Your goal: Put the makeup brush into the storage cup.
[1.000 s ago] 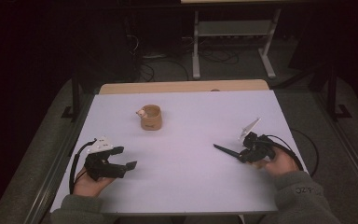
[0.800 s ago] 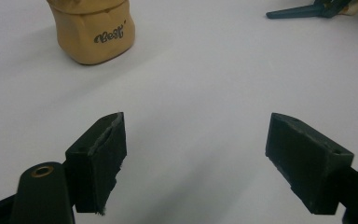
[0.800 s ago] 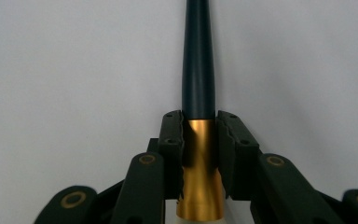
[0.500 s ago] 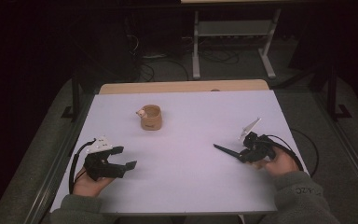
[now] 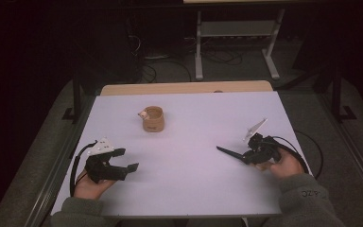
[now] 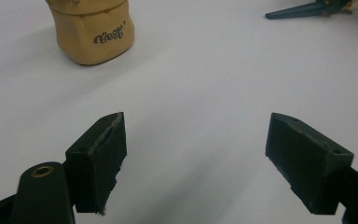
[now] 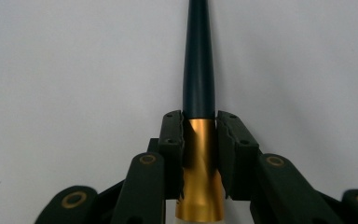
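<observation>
Nothing moved since earlier. Right gripper (image 7: pixel 199 140) clamped on pen (image 7: pixel 198 70) (gold band between pads) near right edge; left gripper (image 6: pixel 196 154) wide open, empty; cup (image 5: pixel 152 118) mid-table.

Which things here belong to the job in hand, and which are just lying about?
In the job:
- brush, clamped at its gold collar by the right hand-held gripper
- tan cup
- left hand-held gripper, open

Lying about:
- metal stand behind the table
- floor cables

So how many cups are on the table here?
1. A single tan cup stands on the white table, toward the far side and left of centre, apart from both tools. It also shows in the left gripper view. Nothing on the table could hide another.
</observation>
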`<state>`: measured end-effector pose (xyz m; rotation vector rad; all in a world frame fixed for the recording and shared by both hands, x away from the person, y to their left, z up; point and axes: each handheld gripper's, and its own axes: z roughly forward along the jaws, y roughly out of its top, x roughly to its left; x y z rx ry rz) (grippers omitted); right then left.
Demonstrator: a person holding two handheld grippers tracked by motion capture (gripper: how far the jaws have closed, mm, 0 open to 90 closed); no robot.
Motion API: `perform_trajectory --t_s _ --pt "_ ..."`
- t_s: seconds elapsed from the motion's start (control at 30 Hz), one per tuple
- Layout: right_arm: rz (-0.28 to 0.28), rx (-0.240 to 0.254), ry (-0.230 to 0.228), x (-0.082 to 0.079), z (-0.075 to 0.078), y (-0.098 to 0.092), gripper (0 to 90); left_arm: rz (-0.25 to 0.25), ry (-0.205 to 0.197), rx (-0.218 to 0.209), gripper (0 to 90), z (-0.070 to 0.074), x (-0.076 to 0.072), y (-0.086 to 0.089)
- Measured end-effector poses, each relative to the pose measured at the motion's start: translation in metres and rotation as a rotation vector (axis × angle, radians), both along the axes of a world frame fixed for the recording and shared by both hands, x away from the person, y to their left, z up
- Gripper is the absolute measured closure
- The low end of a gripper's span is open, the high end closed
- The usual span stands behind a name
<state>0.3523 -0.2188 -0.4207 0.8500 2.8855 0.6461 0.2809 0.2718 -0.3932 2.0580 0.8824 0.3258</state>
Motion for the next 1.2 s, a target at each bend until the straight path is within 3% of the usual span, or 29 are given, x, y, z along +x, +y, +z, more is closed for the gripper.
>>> perform_trajectory --t_s 0.37,1.2 --pt "0.008 -0.01 0.005 0.0 -0.002 0.002 71.7 0.0 0.0 0.0 20.3 0.0 0.0 0.0" --pt "0.016 0.059 -0.027 -0.005 0.009 0.001 71.9 -0.003 -0.002 -0.001 20.4 0.0 0.0 0.0"
